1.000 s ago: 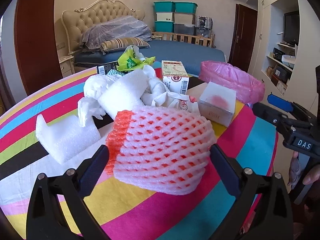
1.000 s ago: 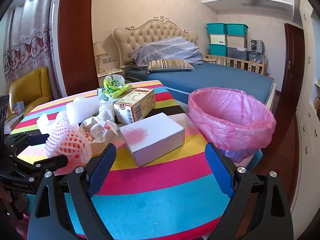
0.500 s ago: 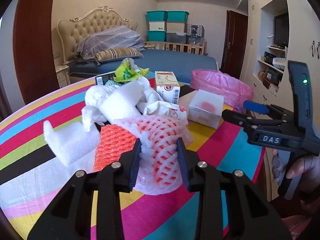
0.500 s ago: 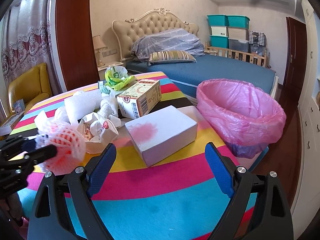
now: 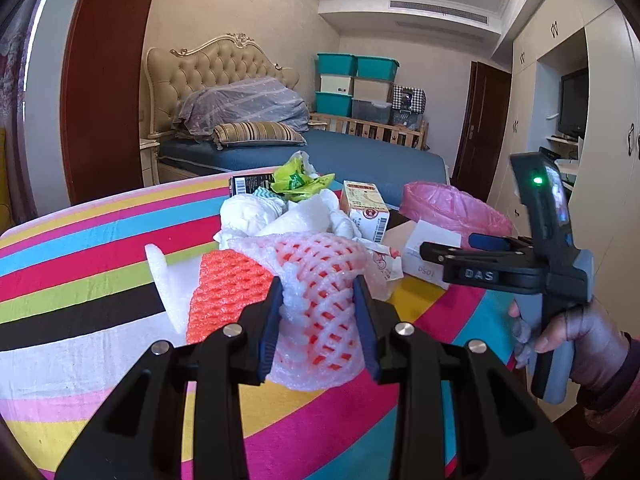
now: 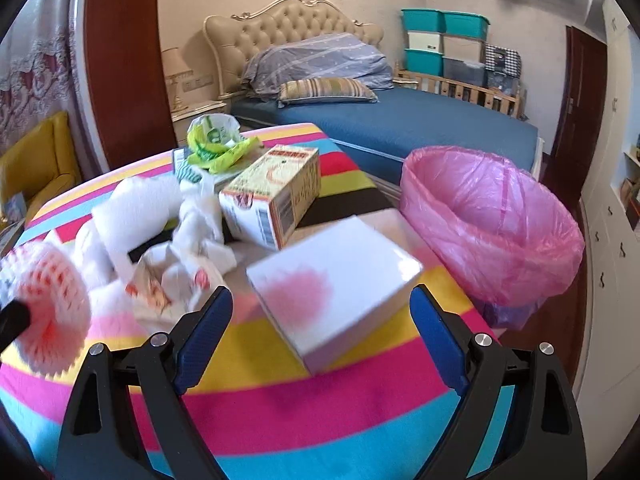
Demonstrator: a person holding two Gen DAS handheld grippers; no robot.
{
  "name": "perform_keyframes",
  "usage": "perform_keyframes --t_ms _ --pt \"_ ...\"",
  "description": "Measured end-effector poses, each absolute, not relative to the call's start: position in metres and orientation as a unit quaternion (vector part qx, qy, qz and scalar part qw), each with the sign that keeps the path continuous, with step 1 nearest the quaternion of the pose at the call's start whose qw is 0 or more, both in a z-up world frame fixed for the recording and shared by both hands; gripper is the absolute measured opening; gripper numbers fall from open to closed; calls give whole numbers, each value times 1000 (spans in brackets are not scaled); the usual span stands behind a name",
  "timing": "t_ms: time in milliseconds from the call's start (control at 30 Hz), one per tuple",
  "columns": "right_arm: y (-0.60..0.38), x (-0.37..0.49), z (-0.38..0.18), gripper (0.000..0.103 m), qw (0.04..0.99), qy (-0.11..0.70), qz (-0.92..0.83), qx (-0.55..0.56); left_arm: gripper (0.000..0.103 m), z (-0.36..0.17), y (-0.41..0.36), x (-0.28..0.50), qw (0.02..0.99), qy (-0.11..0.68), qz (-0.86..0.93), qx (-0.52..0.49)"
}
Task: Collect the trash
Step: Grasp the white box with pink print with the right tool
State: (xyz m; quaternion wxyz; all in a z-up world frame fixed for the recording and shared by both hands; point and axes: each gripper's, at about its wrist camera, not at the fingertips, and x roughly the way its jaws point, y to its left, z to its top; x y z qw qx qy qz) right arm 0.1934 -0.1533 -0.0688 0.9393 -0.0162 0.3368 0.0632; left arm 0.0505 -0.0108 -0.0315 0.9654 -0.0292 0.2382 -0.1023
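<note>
Barely begun: the left claw [image 5: 318, 316] pinches the foam fruit net [image 5: 320, 280]; ahead of the wide-open right claw [image 6: 320, 340], boxes and wrappers lie beside the pink-lined bin [image 6: 492, 232].

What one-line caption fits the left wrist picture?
Left gripper squeezes a pink-and-white foam fruit net above a striped tablecloth, the pink-lined trash bin waiting beyond.

Pink-and-white foam fruit net [image 5: 320, 304], pink bin liner [image 6: 492, 224], white box [image 6: 340, 284], rainbow-striped tablecloth [image 6: 320, 412].
</note>
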Motion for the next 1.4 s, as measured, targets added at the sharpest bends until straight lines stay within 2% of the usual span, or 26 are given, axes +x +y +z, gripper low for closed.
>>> perform_keyframes --t_ms 500,1133,1167,1233,1400 --pt "-134 220 -84 85 924 382 -27 -5 34 -37 7 40 965 234 -105 -56" --pt "-158 197 -89 84 932 359 13 -38 35 -38 14 38 965 236 -98 -53" --pt "-157 197 -88 83 933 357 16 -42 35 -39 14 38 965 237 -97 -52" --pt "-157 196 -88 64 932 360 27 -40 35 -41 13 37 965 239 -95 -51" --pt "-160 186 -86 64 937 344 49 -33 35 -42 13 39 964 246 -92 -50"
